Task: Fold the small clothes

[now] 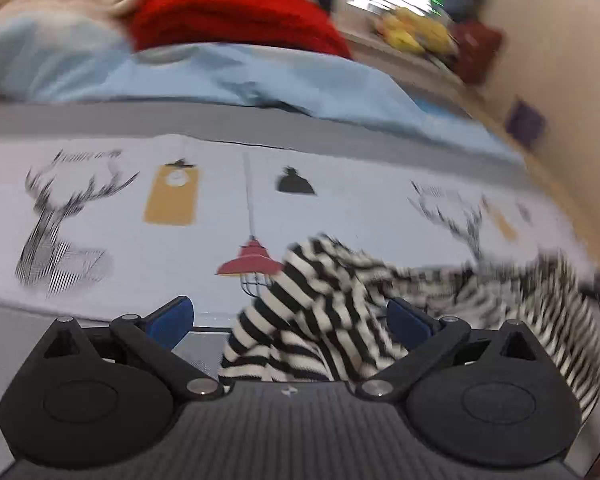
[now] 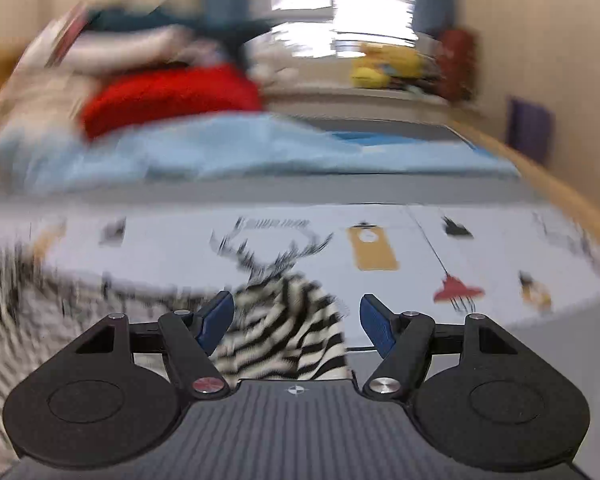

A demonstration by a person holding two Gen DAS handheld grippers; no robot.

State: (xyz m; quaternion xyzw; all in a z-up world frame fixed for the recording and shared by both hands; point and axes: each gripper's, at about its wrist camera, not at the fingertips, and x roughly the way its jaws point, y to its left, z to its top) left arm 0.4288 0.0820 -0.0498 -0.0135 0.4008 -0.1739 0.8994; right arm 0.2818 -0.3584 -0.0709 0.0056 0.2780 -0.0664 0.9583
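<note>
Striped garment [image 1: 320, 312] bunched at the printed cloth's [image 1: 140, 248] near edge, between both released grippers: left gripper [image 1: 290, 320], right gripper [image 2: 296, 324].

Colours and patterns across the bed

A black-and-white striped garment [image 1: 320, 312] is seen at the lower centre and right of the left wrist view, between blue pads [image 1: 172, 320] set on black linkages. The pale printed sheet [image 1: 340, 208] is marked with black line-drawn stag heads, ochre tags and a red lamp. Behind it, a grey band, a light blue blanket [image 1: 220, 76] and a bright red fabric [image 1: 236, 16] are shown. At the upper right, yellow objects [image 2: 384, 66] and a dark red item [image 2: 458, 64] are blurred against a cream wall [image 2: 540, 40].
</note>
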